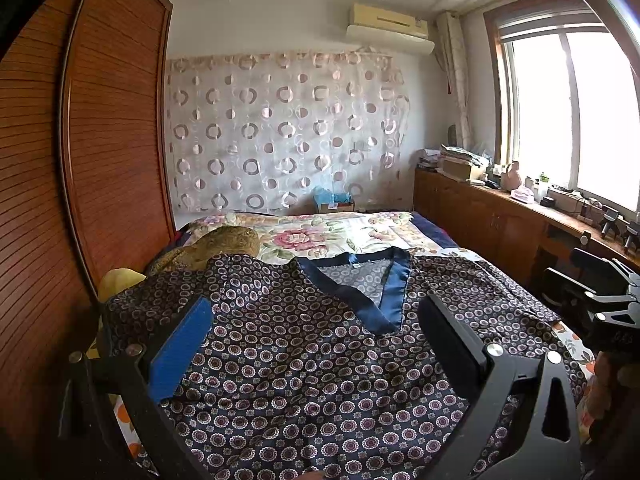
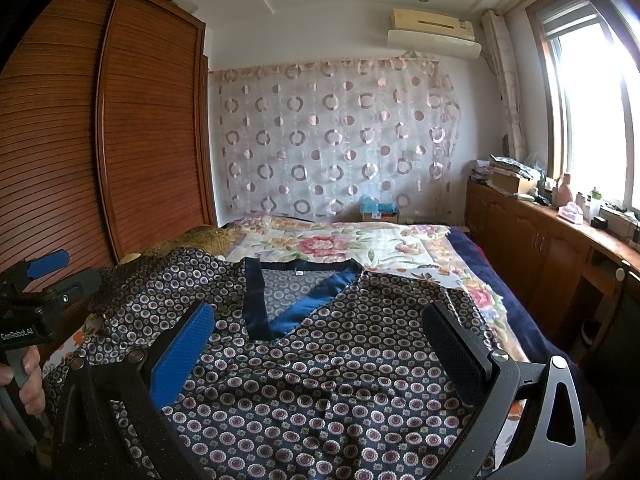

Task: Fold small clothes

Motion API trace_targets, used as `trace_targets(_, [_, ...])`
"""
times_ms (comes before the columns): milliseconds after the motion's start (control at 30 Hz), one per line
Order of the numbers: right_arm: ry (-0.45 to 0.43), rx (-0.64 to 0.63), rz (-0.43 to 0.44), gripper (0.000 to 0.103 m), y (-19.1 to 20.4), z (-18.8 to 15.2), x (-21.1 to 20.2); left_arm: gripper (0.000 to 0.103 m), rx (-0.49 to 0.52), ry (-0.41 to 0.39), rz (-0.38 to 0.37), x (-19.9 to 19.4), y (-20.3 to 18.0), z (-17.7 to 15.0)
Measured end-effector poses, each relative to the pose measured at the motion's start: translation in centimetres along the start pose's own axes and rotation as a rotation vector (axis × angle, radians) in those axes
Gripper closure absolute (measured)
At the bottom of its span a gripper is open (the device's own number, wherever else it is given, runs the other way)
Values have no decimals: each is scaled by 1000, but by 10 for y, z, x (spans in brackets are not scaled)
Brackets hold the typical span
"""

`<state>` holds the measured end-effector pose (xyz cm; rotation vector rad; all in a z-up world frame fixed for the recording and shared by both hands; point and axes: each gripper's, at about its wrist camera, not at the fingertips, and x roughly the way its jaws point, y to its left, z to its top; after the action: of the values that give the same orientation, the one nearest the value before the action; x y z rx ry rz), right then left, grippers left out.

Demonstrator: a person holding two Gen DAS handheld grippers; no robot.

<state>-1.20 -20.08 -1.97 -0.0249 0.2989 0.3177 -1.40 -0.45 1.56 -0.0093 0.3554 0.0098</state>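
Observation:
A dark navy top (image 1: 320, 360) with a small round flower print and a blue V-neck band (image 1: 384, 300) lies spread flat on the bed, neck away from me. It also shows in the right wrist view (image 2: 320, 380). My left gripper (image 1: 316, 320) is open and empty above the top's chest, jaws wide apart. My right gripper (image 2: 320, 328) is also open and empty above the same top, just below the V-neck (image 2: 288, 308). The right gripper's body shows at the right edge of the left wrist view (image 1: 600, 300); the left one shows in the right wrist view (image 2: 36, 300).
The bed has a floral quilt (image 1: 320, 236). A brown cushion (image 1: 224, 244) and a yellow item (image 1: 116, 280) lie at the left by the wooden wardrobe (image 1: 100, 140). A cluttered wooden sideboard (image 1: 500, 216) runs under the window on the right.

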Motion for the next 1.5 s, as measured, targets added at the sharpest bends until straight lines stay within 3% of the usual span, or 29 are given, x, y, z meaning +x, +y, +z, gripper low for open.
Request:
trace_targets(700, [12,-3,20,0,0,-3,6,0,-5,16,9,4,4,-6])
trace_targets(1233, [98,-65,82,0,7,-1,41,0,-28,118,78,29,56,-31])
trace_targets(1500, [170,-86,136,0,12,-4,58,0,-22,233,84,48,94,-52])
